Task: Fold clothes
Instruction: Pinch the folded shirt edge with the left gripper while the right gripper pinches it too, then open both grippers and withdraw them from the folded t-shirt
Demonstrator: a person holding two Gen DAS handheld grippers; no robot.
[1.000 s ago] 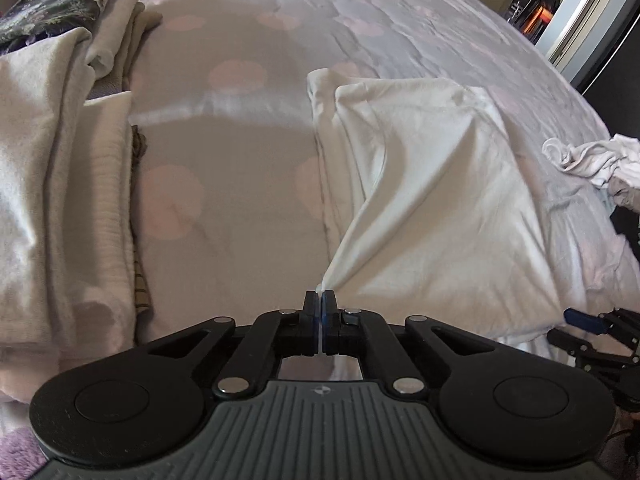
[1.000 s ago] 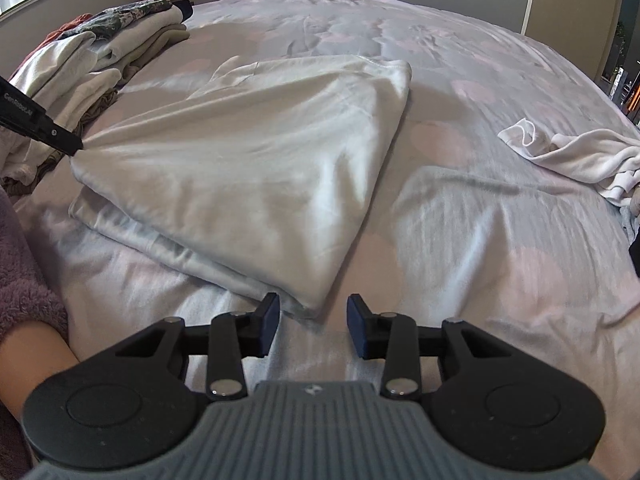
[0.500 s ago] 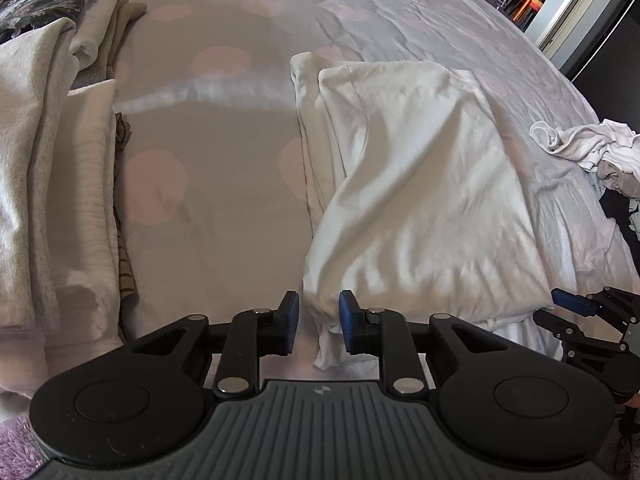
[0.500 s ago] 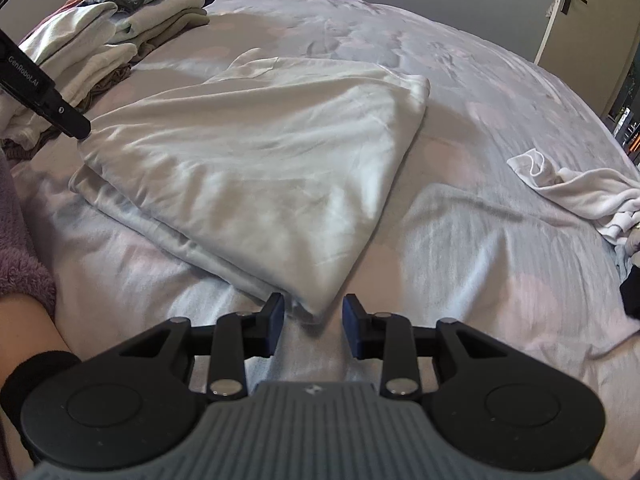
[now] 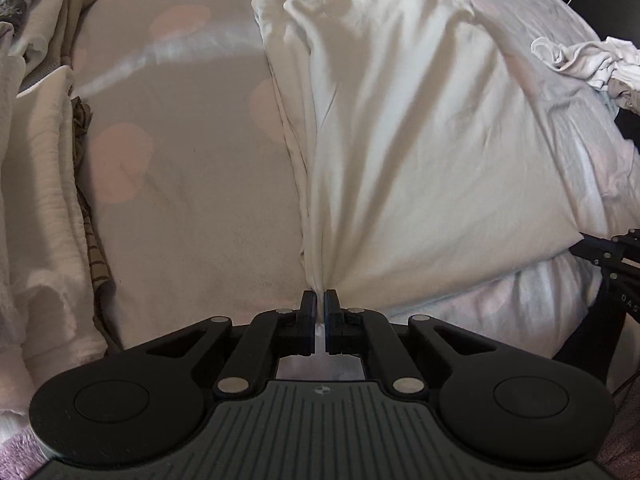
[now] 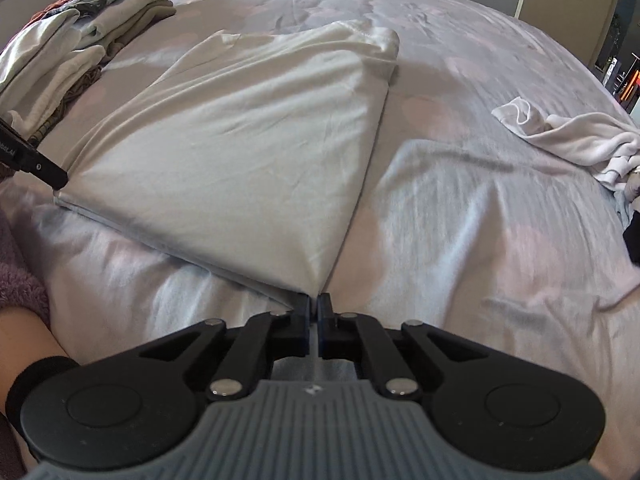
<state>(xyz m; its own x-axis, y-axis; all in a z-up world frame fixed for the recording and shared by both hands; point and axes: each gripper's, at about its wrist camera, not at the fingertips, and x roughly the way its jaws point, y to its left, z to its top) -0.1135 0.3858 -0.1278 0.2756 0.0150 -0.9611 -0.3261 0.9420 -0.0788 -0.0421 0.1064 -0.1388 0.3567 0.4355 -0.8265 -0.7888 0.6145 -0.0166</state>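
Both grippers clamp near corners of the white garment [image 6: 240, 152] on the bed [image 6: 460, 220], left gripper [image 5: 319, 308], right gripper [image 6: 313, 312]; pinched cloth hidden between pads; only right view shows far hem.

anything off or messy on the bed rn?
Nothing alarming. Both grippers, left gripper and right gripper, pinch near corners of the folded white garment. Only untidy item: a crumpled white cloth lying unfolded at the right, apart from the neat stack.
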